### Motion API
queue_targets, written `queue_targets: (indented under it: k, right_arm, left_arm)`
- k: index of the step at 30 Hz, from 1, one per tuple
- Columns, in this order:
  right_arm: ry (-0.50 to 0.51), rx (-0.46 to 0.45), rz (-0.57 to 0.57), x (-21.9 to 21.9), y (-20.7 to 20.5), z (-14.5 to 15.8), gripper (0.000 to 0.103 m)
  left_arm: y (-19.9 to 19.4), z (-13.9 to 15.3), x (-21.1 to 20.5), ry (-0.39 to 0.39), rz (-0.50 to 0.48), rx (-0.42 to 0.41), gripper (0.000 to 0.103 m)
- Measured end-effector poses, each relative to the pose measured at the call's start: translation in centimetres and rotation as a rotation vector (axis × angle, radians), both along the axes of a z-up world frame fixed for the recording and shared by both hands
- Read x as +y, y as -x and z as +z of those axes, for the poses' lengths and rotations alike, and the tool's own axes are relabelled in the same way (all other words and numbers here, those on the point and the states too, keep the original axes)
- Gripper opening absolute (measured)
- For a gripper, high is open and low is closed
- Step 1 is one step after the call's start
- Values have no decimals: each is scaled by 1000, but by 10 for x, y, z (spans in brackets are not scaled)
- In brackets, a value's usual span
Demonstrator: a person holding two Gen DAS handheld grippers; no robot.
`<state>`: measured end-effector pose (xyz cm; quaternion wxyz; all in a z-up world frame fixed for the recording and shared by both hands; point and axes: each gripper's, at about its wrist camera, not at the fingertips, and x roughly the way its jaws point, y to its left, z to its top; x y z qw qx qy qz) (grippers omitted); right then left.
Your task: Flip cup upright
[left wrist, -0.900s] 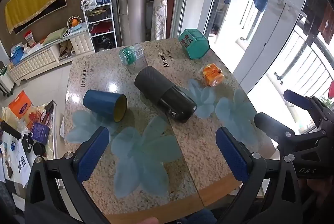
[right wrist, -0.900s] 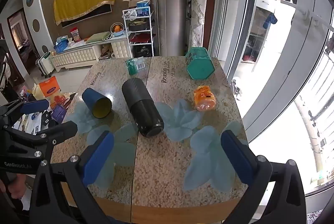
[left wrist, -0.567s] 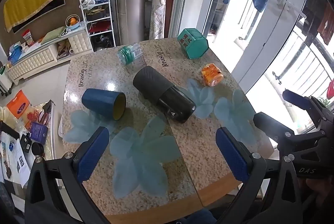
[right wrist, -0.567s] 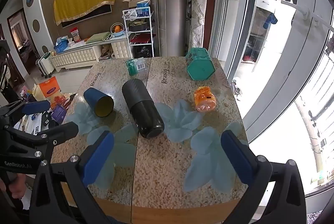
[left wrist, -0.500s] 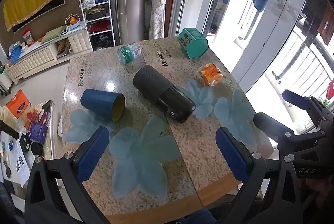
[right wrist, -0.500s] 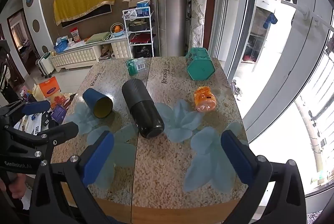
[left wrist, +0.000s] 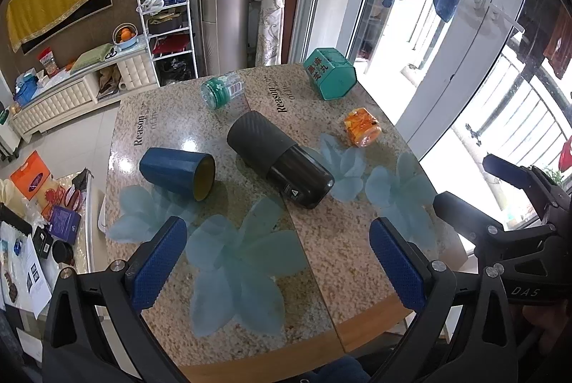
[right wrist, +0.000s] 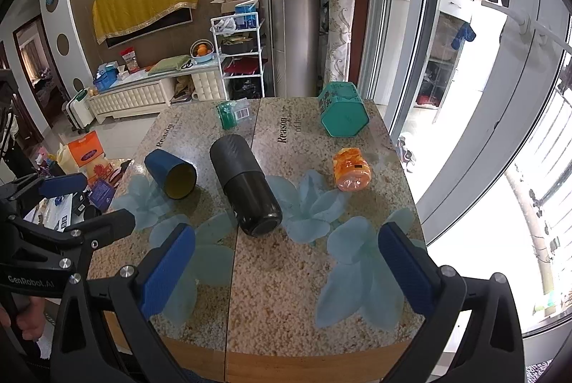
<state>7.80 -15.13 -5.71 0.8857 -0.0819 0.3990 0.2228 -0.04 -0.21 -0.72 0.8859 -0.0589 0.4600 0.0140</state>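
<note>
Cup [left wrist: 177, 173] lies sideways; both grippers gape wide, holding nothing

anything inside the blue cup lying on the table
The blue cup lies on its side, mouth toward the cameras. The yellow inner wall near the rim looks bare. The deeper part toward the base is in shadow, so whether something small sits there cannot be told.

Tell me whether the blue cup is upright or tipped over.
Tipped over. The blue cup lies on its side on the table, its yellow inside facing the cameras; it looks empty.
</note>
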Motion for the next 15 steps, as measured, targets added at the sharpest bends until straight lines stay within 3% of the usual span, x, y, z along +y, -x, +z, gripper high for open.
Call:
queue_targets:
  k: [15]
  right_arm:
    - [-12,8,9,-4,2,-1,103]
  left_arm:
    - [4,0,4,11,4,-3,103]
